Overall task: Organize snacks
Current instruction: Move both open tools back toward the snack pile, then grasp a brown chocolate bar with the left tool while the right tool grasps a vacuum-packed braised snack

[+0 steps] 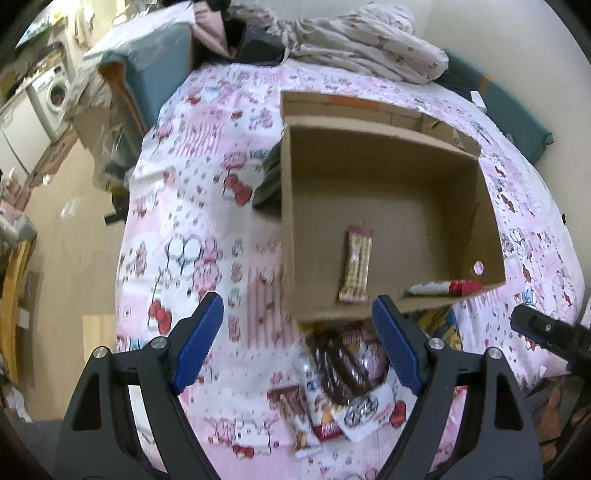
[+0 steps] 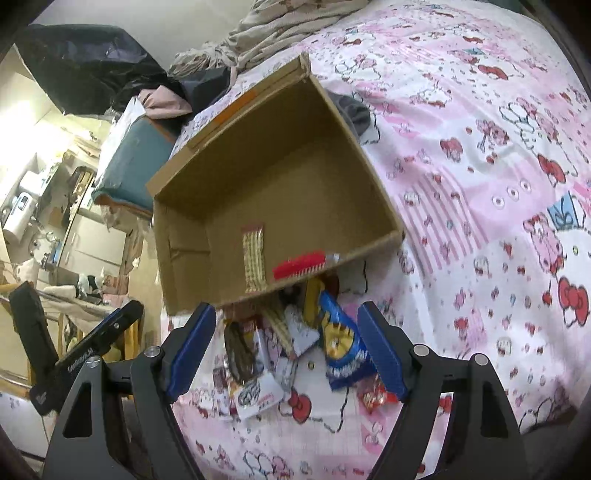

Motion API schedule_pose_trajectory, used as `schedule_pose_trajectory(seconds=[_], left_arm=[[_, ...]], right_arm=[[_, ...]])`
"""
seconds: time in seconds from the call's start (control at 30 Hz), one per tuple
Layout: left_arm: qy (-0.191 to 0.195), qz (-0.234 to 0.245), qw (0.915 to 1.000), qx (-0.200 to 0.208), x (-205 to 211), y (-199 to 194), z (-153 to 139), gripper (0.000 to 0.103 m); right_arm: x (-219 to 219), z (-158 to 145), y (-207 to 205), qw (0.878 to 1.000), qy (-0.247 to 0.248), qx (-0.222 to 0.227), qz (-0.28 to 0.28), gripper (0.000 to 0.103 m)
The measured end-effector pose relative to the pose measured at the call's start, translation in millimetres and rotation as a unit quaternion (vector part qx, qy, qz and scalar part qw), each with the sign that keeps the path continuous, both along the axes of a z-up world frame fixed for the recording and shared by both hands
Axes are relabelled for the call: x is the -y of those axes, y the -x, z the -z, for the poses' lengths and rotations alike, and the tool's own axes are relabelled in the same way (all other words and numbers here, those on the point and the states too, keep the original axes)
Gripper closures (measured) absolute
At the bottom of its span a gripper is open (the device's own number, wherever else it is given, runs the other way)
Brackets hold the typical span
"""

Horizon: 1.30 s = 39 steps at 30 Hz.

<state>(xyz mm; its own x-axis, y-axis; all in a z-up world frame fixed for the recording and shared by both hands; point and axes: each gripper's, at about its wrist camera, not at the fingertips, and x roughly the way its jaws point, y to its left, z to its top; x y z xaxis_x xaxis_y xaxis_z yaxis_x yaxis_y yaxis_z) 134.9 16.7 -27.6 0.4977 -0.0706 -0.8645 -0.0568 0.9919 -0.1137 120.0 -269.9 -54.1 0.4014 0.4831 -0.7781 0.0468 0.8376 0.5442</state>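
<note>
Cardboard box (image 1: 388, 192) mostly bare (two snacks); both grippers' fingers (image 1: 201, 339) released, empty.

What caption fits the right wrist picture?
Open right gripper above snack packets beside a cardboard box.

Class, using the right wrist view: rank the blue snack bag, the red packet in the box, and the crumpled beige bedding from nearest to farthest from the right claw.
1. Blue snack bag: on the bedsheet, between the right claw's fingers.
2. Red packet: inside the cardboard box, at its near wall.
3. Beige bedding: beyond the box, at the top.
</note>
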Motion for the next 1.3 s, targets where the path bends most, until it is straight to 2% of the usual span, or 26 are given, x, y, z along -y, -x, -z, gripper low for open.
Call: schedule_pose_trajectory(seconds=[0.27,0.53,0.63,0.7,0.77,0.8,0.83,0.97,1.07,1.23,1.3], left_arm=[[0.012,-0.009,0.9988,-0.047,-13,21,15,0.023],[0.016,-0.022,0.996,-0.085,-24,27,33,0.023],[0.005,-0.027,0.9948,-0.098,-27,25,42,0.023],[0.005,-0.027,0.9932,-0.113,-28,25,49,0.028],[0.013,-0.02,0.9906,-0.135,-27,25,60,0.04],[0.018,-0.018,0.9891,-0.145,-27,25,65,0.042],[0.027,-0.018,0.9866,-0.16,-27,25,71,0.043],[0.057,-0.023,0.9732,-0.222,-23,28,101,0.066],[0.061,-0.013,0.9671,-0.247,-13,31,116,0.07],[0.041,0.001,0.9637,-0.264,0,30,128,0.071],[0.025,0.0,0.9608,-0.276,1,32,136,0.079]], right_arm=[[-12,8,20,0.999,-0.035,-0.027,-0.016,0.021],[-22,26,29,0.996,-0.043,-0.069,-0.022,0.021],[-24,27,28,0.996,-0.045,-0.074,-0.021,0.021],[-25,28,26,0.996,-0.047,-0.077,-0.021,0.021],[-25,29,25,0.995,-0.049,-0.08,-0.021,0.021],[-26,30,25,0.995,-0.048,-0.081,-0.022,0.021],[-27,30,25,0.995,-0.047,-0.081,-0.022,0.021],[-28,34,23,0.995,-0.048,-0.088,-0.021,0.021],[-28,34,23,0.995,-0.05,-0.088,-0.02,0.021],[-28,35,22,0.994,-0.052,-0.089,-0.02,0.021],[-28,35,22,0.994,-0.053,-0.089,-0.019,0.021]])
